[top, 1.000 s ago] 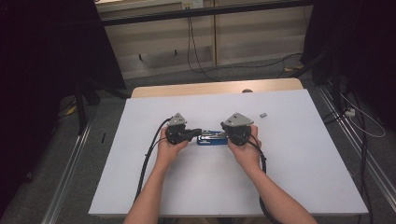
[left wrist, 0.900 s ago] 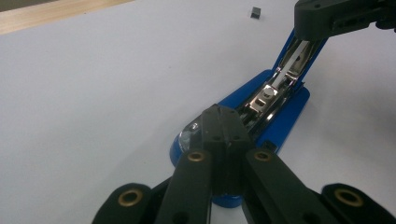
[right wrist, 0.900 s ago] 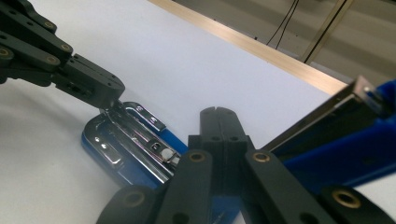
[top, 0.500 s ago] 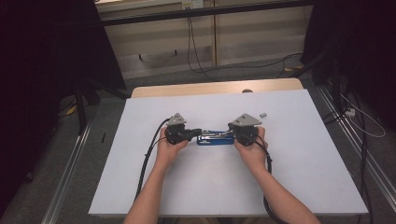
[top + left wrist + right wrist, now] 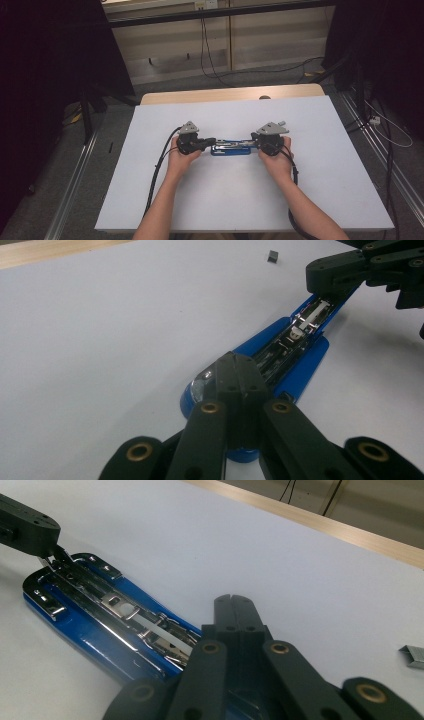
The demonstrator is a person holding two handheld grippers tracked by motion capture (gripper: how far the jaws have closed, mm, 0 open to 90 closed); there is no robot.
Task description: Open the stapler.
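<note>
high view: white table (image 5: 240, 195) fills the middle and lower frame, a strip of wooden edge (image 5: 200, 95) showing along its far side. a blue stapler (image 5: 231, 147), lying opened out flat with its metal staple channel facing up, sits at the centre of the frame, long axis running left to right. left gripper (image 5: 209, 142) meets the stapler's left end, right gripper (image 5: 254, 143) meets its right end; a hand is wrapped around each gripper body, forearms entering from the bottom edge, black cables (image 5: 161, 165) trailing back toward the lower frame. left gripper view: the two black jaws rise from the bottom centre pressed together, tips over the near rounded end of the stapler (image 5: 280, 355); whether they actually pinch a part of it cannot be told. the other gripper (image 5: 350, 267) sits at the upper right of that frame on the stapler's far end. a small dark piece (image 5: 272, 256) lies on the table near the top edge. right gripper view: jaws together at lower centre, over the near end of the stapler (image 5: 107, 615); grip on it also cannot be told. a small strip of staples (image 5: 412, 656) lies at the right edge.
</note>
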